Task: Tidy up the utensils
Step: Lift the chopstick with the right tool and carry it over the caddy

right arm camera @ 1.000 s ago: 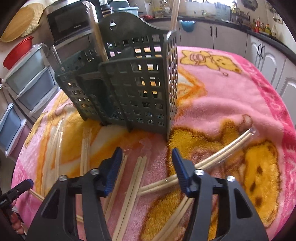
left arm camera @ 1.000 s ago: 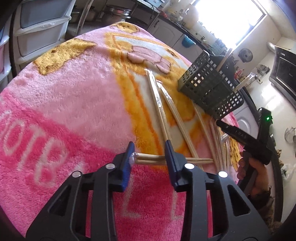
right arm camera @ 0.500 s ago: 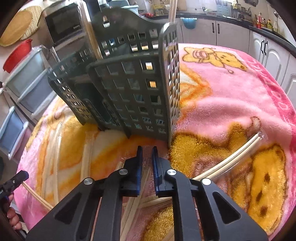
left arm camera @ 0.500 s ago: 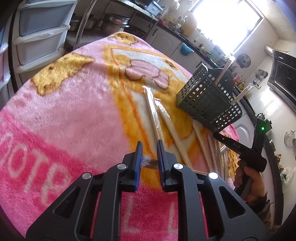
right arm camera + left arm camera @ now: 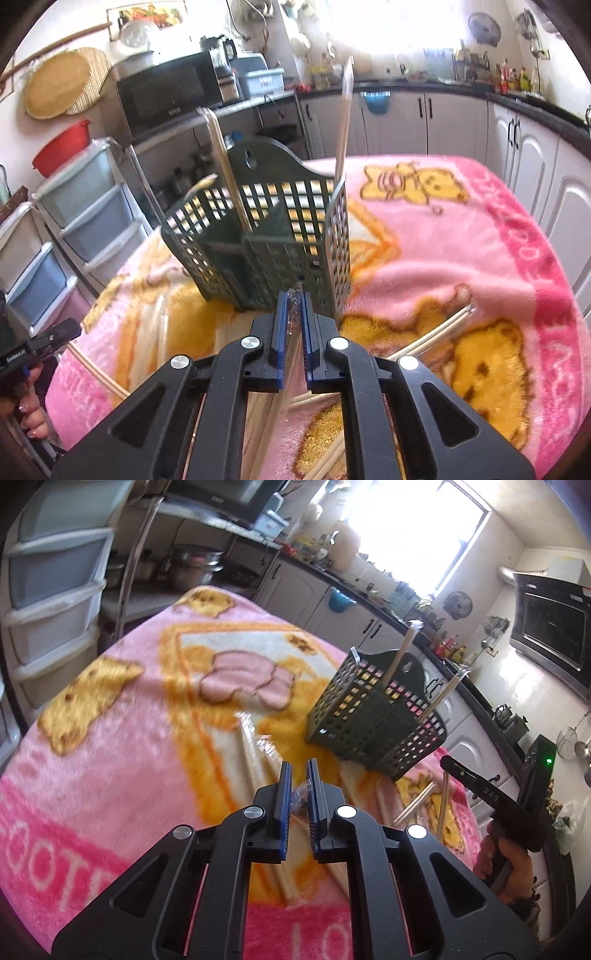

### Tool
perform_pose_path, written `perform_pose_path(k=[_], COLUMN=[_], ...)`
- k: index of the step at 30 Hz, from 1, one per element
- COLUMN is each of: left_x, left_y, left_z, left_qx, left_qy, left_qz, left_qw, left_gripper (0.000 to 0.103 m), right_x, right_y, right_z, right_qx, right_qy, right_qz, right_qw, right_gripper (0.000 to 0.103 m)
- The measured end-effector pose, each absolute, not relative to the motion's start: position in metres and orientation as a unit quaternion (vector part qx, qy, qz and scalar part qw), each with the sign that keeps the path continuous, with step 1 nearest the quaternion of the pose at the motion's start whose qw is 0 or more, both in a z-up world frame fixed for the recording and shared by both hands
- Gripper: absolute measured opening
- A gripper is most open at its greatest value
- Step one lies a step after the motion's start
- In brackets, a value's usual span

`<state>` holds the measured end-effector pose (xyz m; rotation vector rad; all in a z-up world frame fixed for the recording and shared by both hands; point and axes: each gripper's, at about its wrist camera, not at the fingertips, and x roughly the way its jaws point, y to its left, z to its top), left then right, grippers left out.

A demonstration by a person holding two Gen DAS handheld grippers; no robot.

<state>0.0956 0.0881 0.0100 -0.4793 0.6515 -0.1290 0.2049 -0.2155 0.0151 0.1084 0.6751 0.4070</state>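
A dark green slotted utensil basket [image 5: 373,716] stands on the pink blanket [image 5: 122,723]; it also shows in the right wrist view [image 5: 280,243] with wrapped chopsticks [image 5: 227,173] upright in it. My left gripper [image 5: 298,775] is shut on a plastic-wrapped chopstick pair [image 5: 300,797], lifted off the blanket. My right gripper [image 5: 291,301] is shut on another wrapped chopstick pair [image 5: 293,314], just in front of the basket. More wrapped chopsticks [image 5: 251,749] lie on the blanket.
Loose chopstick pairs [image 5: 428,339] lie right of my right gripper and others [image 5: 159,325] left of the basket. Plastic drawers [image 5: 77,206] stand beyond the table edge. Kitchen cabinets [image 5: 524,155] run behind.
Both grippers closed on wrapped chopstick pairs and lifted them off the blanket. Both views rose and tilted up toward the basket.
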Motion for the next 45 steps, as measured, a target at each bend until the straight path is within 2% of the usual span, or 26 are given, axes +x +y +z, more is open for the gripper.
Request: perform_pose_path(k=[22,45], left_x=[0.113,0.129], left_y=[0.029,-0.002], left_z=[0.093,0.181], left_qx=[-0.179,-0.143], left_qy=[0.239,0.140], left_qz=[-0.159,-0.205], left_qw=[0.941,0.958], left_gripper=[0.003,0.003], right_x=[0.157,0.151], right_y=[-0.226,-0.220], right_z=[0.083,0.151], right_qx=[0.059,0.051], right_qy=[0.223,0.131], right_qz=[0.210,0.229], right_qw=[0.950,0.963], right_gripper=[0.006,0.006])
